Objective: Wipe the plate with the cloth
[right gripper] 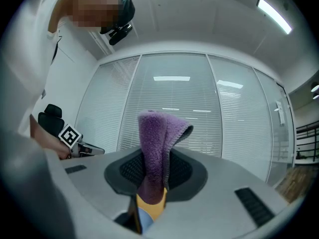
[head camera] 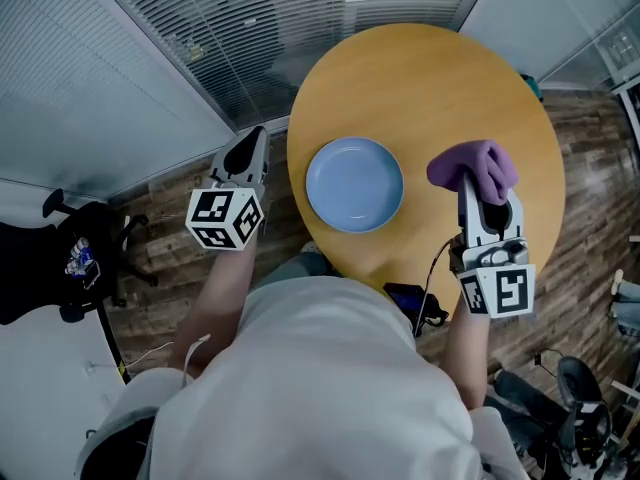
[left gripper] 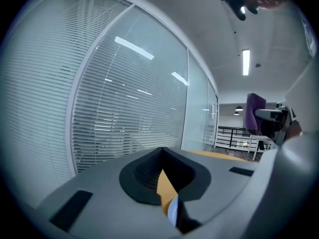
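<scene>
Right gripper fingers pinch the purple cloth, lifted beside the blue plate near the bench front edge, ready for wiping; left gripper hangs off the left edge, fingers together, empty

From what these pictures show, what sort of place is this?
Probably an office meeting room: glass walls with slatted blinds, a round wooden table, and a black office chair nearby.

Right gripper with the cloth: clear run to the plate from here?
Probably yes. The right gripper holds the cloth over the table; the plate lies bare beside it, with nothing between them.
</scene>
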Demonstrator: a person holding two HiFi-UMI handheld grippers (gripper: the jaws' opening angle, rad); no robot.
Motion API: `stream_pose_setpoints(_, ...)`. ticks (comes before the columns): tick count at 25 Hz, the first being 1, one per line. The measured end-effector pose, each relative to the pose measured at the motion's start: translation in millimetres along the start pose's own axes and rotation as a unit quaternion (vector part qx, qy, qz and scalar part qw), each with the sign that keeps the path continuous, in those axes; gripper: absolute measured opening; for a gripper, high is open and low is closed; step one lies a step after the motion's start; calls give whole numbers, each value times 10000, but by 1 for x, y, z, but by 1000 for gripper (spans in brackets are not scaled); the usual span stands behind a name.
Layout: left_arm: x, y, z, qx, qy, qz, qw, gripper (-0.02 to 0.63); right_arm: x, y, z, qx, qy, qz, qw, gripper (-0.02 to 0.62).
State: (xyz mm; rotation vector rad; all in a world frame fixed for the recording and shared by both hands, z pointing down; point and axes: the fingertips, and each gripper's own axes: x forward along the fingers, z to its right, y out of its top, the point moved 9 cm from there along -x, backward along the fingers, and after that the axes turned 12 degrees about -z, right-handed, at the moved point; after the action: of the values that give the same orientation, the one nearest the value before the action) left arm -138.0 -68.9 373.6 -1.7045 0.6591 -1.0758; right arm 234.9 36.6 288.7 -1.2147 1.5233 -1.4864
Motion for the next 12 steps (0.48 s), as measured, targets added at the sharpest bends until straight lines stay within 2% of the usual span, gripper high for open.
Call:
stream_pose_setpoints(6,-19,21,5,-8,1,317,9995,12,-2,8,3,16,-215,215,9995,89)
stream_pose_setpoints(12,-39,40,19,428,38,562,9975,12,-9,22,0,-235,-403,701,9964,89)
